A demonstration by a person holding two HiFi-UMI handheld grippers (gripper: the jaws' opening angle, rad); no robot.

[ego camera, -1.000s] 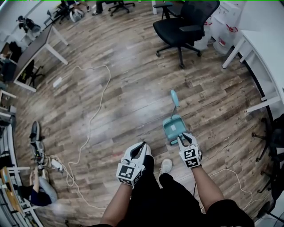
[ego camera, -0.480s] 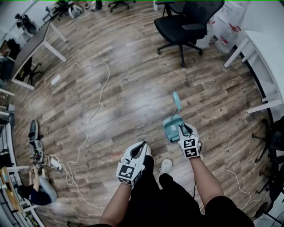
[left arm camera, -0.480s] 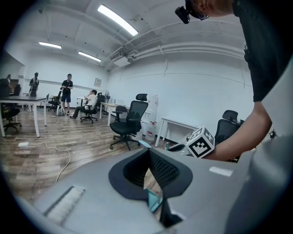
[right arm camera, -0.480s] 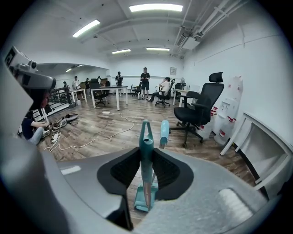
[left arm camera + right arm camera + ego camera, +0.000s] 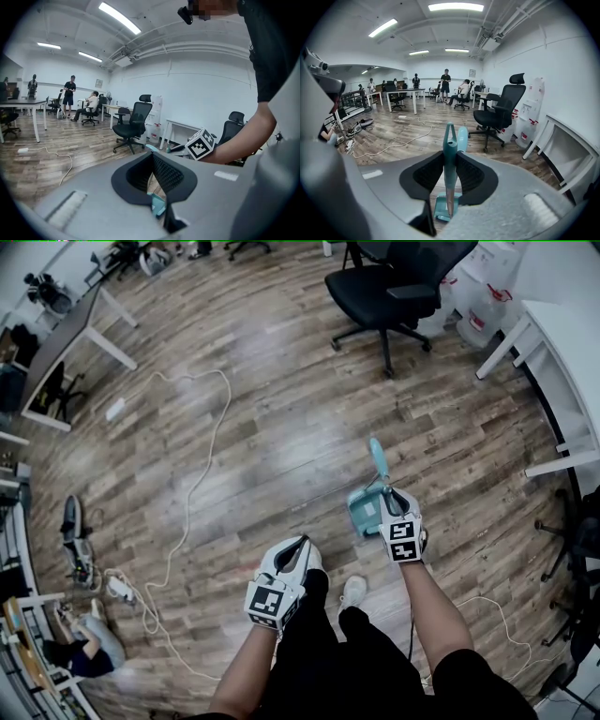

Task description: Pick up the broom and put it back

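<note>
Teal broom in R gripper jaws, open wood floor around.

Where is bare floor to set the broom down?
Widest bare patch: the boards between the white cable and the dustpan, up to the office chair. Crowded: left edge, around the power strip; right edge, by the white table.

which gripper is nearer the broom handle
Right. The right gripper is closed on the broom handle; the left gripper hangs empty off to its left, clear of it.
</note>
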